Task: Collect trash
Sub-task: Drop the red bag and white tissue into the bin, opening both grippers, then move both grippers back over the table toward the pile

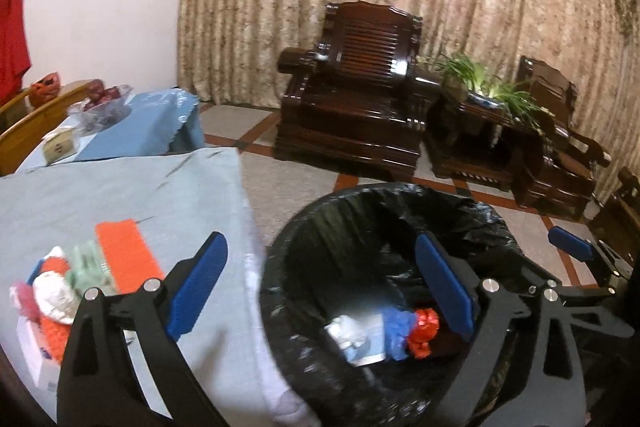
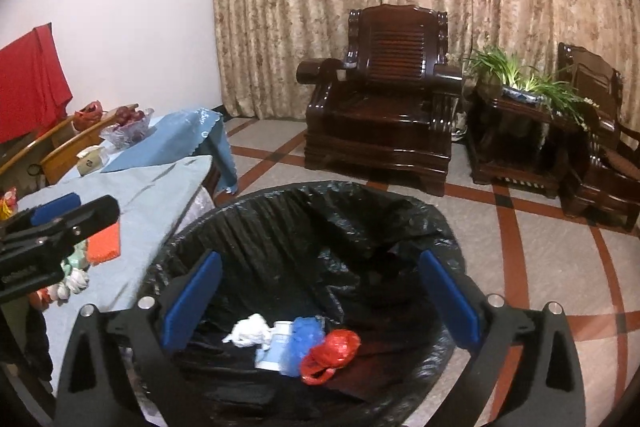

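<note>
Black bin liner (image 2: 280, 227), bottom shadowed

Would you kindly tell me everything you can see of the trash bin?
The trash bin is round, open-topped, lined with a crinkled glossy black plastic bag folded over its rim. It stands on the tiled floor against the cloth-covered table's edge. At its bottom lie crumpled white paper, a pale carton, blue plastic and a red bag.

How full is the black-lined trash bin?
Nearly empty: the trash bin holds only white paper, a blue bag and a red bag at its bottom.
</note>
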Motion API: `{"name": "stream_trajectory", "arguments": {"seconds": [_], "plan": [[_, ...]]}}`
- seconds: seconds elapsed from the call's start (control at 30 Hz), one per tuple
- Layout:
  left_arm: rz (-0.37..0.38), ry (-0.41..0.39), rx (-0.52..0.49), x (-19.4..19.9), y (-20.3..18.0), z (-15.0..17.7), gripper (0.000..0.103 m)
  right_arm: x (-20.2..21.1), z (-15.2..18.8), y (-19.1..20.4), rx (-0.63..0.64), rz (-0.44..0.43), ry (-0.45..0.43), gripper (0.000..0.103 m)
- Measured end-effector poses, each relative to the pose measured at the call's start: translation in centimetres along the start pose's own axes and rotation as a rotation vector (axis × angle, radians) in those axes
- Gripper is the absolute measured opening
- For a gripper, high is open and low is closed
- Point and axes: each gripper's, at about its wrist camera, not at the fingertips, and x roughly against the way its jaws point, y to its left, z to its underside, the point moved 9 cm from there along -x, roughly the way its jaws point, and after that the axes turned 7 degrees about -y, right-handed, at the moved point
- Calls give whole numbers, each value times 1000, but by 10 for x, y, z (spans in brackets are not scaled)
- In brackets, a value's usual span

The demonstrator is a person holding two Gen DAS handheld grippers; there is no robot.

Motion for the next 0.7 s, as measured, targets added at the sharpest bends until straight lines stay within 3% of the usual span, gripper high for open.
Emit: {"name": "stream_trajectory", "arguments": {"seconds": [0.23,0.7], "plan": [[-115,-30,24,39,57,2,93,-1,-4,45,38,-73,0,97],[-375,-46,44,115,172,30,93,-6,4,174,139,-272,22,97]]}}
